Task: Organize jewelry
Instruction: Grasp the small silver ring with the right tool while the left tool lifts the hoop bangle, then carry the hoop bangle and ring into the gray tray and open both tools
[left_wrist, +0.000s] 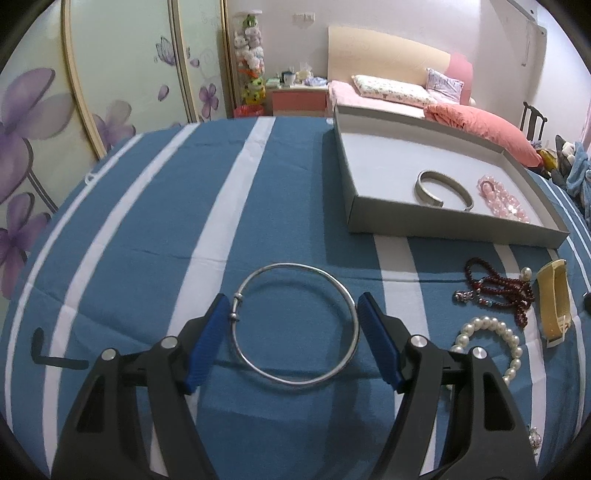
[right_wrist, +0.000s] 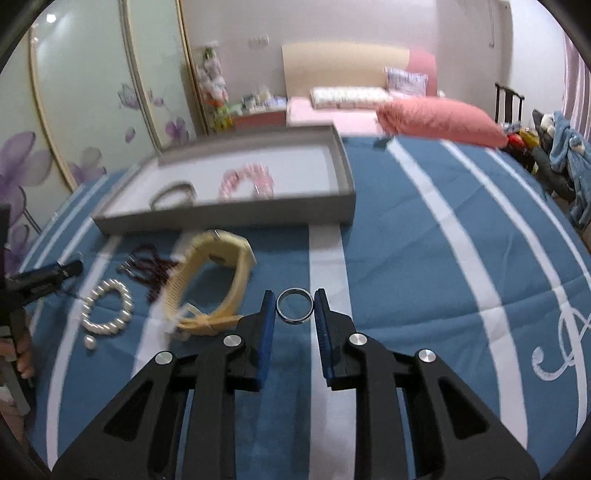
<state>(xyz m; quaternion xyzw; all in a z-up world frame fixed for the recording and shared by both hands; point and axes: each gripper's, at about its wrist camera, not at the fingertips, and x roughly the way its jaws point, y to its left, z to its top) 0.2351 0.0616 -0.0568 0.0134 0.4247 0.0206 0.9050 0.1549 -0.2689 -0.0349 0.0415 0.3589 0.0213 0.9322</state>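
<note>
A thin silver bangle (left_wrist: 354, 325) lies flat on the blue striped cloth between the open fingers of my left gripper (left_wrist: 293, 303); the pads stand just outside its rim. A small silver ring (right_wrist: 295, 321) sits between the fingers of my right gripper (right_wrist: 295, 300), whose pads touch or nearly touch its sides. A grey tray (left_wrist: 443, 221) holds a grey bangle (left_wrist: 428, 177) and a pink bead bracelet (left_wrist: 506, 203); it also shows in the right wrist view (right_wrist: 229, 216). A pearl bracelet (left_wrist: 484, 326), dark red beads (left_wrist: 498, 288) and a cream watch strap (left_wrist: 554, 306) lie loose.
The pearl bracelet (right_wrist: 110, 314), red beads (right_wrist: 151, 269) and cream strap (right_wrist: 214, 280) lie left of my right gripper. My left gripper's tip (right_wrist: 48, 275) shows at the far left. A bed with pink pillows (left_wrist: 480, 122) stands behind the table.
</note>
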